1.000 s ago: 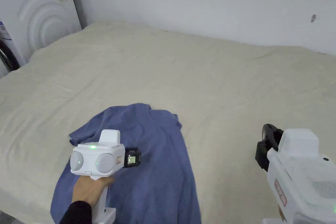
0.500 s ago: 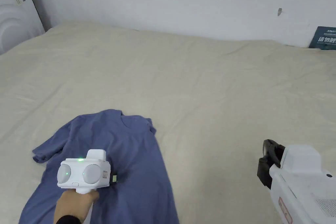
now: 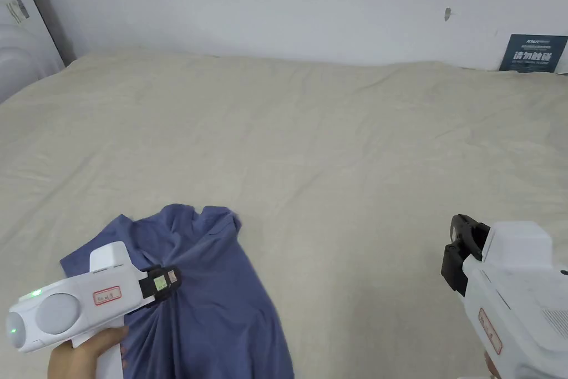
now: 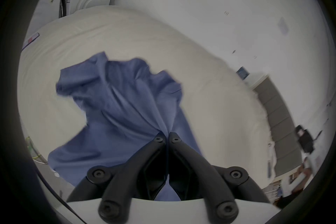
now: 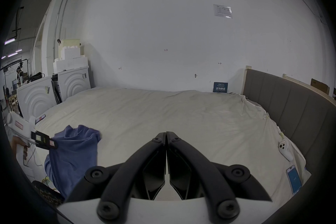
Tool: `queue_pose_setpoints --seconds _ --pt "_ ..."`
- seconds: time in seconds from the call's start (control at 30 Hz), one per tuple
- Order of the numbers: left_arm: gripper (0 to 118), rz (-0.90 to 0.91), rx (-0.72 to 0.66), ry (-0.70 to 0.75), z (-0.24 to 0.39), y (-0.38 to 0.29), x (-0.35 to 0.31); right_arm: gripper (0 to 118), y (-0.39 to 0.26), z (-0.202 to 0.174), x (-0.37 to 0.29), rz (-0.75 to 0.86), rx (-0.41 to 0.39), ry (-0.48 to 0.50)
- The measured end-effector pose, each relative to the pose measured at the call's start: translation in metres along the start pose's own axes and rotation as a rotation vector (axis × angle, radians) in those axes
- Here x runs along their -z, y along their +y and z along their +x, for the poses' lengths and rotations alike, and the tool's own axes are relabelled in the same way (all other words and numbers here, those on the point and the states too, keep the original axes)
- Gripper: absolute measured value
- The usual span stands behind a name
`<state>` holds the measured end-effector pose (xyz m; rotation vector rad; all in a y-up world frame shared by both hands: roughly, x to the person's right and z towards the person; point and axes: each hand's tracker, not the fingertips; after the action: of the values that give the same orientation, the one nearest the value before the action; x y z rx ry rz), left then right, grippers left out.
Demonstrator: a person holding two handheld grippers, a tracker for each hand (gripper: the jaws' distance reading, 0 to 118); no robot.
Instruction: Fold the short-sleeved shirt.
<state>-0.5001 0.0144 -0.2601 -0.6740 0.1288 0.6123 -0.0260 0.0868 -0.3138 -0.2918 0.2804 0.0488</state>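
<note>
Blue shirt (image 3: 222, 297): short-sleeved, lying crumpled on the near left part of the bed, its lower part running off the bottom of the head view; the cloth is drawn into folds that fan out from one pinched spot.
Shirt in the left gripper view (image 4: 118, 109): creases meet right at the tips of the two black jaws; one sleeve sticks out toward the upper left.
Shirt in the right gripper view (image 5: 72, 151): bunched up at the bed's near left edge, part of it hanging over that edge.
Left tool (image 3: 175, 280): clenched on a fold of the shirt near its middle, both jaws pressed together on the cloth; white body held by a hand (image 3: 83, 349) at the lower left.
Left tool, own camera (image 4: 167, 137): jaw tips closed, blue cloth caught between them.
Right tool (image 3: 457, 247): low on the right, over bare sheet, well apart from the shirt.
Right tool, own camera (image 5: 166, 134): jaws pressed together with nothing between them.
Bed (image 3: 344, 147): covered by a wrinkled cream sheet, set against a white wall.
Headboard (image 5: 291, 109): grey, padded, along the bed's right side.
Phone (image 5: 293, 181): lying on the sheet near the headboard, with a small white device (image 5: 285, 151) a little beyond it.
White appliances (image 5: 54, 93): standing past the bed's far left corner.
</note>
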Motion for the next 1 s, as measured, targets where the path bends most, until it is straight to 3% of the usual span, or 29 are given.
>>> queue_pose_setpoints --seconds 0.2,0.6,0.8,1.0 --pt "0 0.053 0.058 -0.168 0.077 0.033 -0.017 0 0.002 0.022 -0.023 0.025 0.033 -0.038" --pt "0 0.091 0.405 -0.409 0.276 0.084 0.000 0 0.000 0.077 -0.073 0.071 0.054 -0.158" --pt "0 0.037 0.540 -0.529 0.359 0.054 0.004 0 0.000 0.106 -0.094 0.087 0.061 -0.237" --pt "0 -0.057 0.628 -0.571 0.383 0.009 0.031 0 -0.006 0.130 -0.109 0.084 0.079 -0.301"
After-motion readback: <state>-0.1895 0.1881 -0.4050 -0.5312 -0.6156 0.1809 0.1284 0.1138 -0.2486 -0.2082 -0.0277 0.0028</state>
